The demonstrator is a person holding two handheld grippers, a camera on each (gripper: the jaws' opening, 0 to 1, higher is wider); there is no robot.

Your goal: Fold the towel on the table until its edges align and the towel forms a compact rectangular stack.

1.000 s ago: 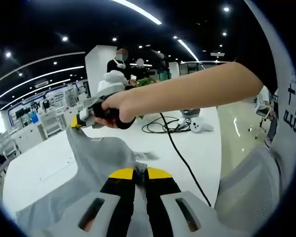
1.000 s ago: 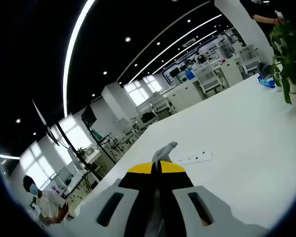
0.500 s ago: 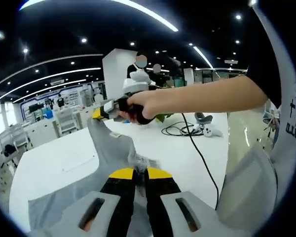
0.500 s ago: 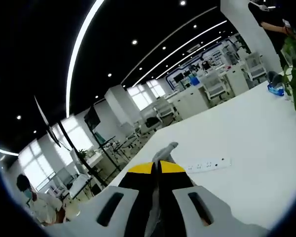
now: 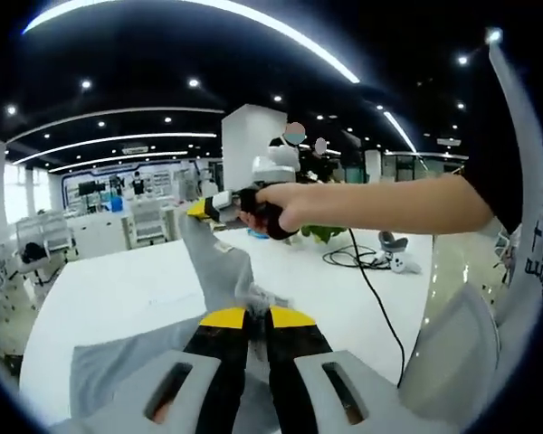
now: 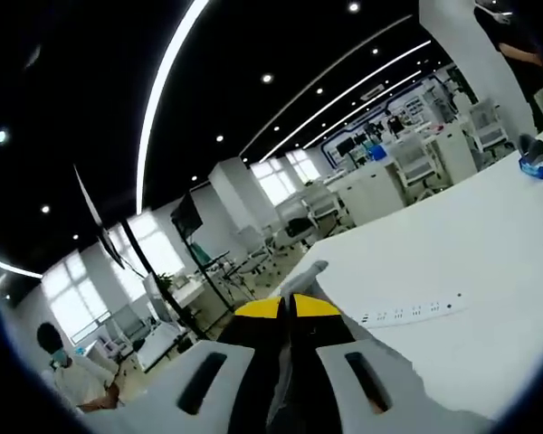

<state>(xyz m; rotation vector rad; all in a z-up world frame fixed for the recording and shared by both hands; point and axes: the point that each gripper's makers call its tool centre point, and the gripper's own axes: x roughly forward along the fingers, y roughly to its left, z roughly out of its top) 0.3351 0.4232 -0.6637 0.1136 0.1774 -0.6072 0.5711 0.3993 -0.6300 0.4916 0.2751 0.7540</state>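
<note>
Hanging between both clamped grippers, gray towel above table.

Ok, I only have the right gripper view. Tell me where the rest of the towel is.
Observer: In the left gripper view the gray towel runs from the raised right gripper down to the left gripper, which is shut on it.
Operator: Tell me whether any of it is on the table.
Observer: One part seems to rest on the white table, at that view's lower left.
Operator: Report anything nearby.
Observer: A black cable lies on the table beyond the towel, apart from it.
</note>
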